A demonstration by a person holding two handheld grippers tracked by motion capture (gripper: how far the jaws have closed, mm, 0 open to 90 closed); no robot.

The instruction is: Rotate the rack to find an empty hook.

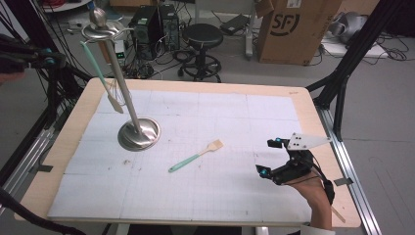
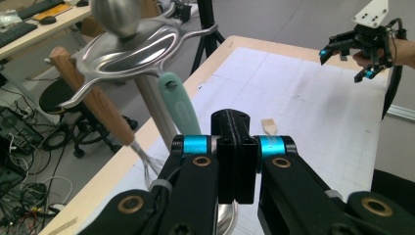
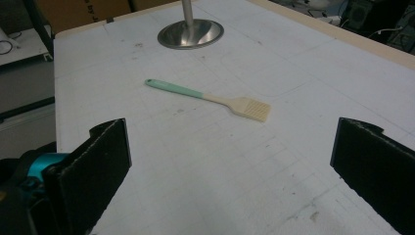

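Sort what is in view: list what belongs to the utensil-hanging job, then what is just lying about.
Job:
metal rack
hanging green utensil
hanging whisk
brush on the mat
right hand-held gripper

Lying about:
cardboard box
black stool
computer towers

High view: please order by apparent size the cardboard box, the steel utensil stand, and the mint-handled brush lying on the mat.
1. Steel utensil stand: tallest here, but nearest the camera, so its lead is unsure.
2. Brown cardboard box: it stands farther off and is partly cut off.
3. Mint-handled brush with a beige head: clearly smallest.
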